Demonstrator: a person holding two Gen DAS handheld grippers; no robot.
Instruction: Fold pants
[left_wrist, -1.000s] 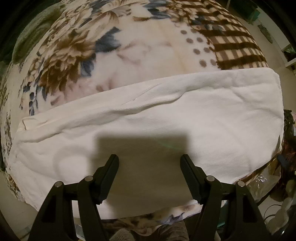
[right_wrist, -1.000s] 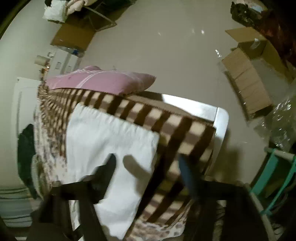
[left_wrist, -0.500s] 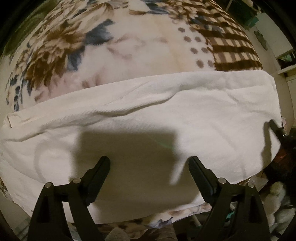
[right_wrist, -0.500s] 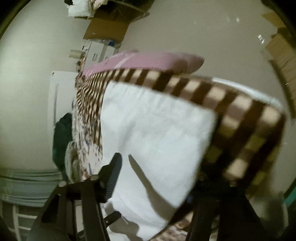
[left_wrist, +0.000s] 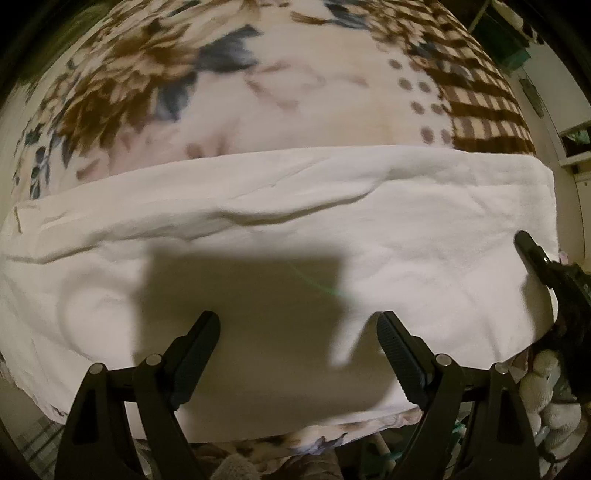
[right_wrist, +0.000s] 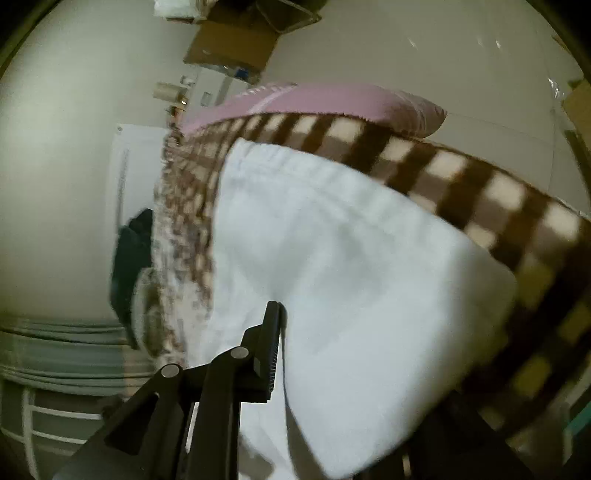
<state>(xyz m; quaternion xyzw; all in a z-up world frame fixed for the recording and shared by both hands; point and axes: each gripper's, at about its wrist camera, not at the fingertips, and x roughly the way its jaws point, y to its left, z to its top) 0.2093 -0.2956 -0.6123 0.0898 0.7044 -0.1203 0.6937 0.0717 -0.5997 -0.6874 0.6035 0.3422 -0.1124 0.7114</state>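
White pants (left_wrist: 295, 229) (creased) across blanket (left_wrist: 258, 92)

Close wrist views — shared pants (left_wrist: 280, 229)

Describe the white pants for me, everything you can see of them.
The white pants are soft, fleecy fabric, laid flat in a long band across a patterned blanket with flowers and brown checks. Shallow wrinkles cross them, and a gathered waistband shows at one end. The right gripper has just been closing on that end's edge, one finger on top of the cloth. The left gripper hangs open above the middle, casting a shadow.
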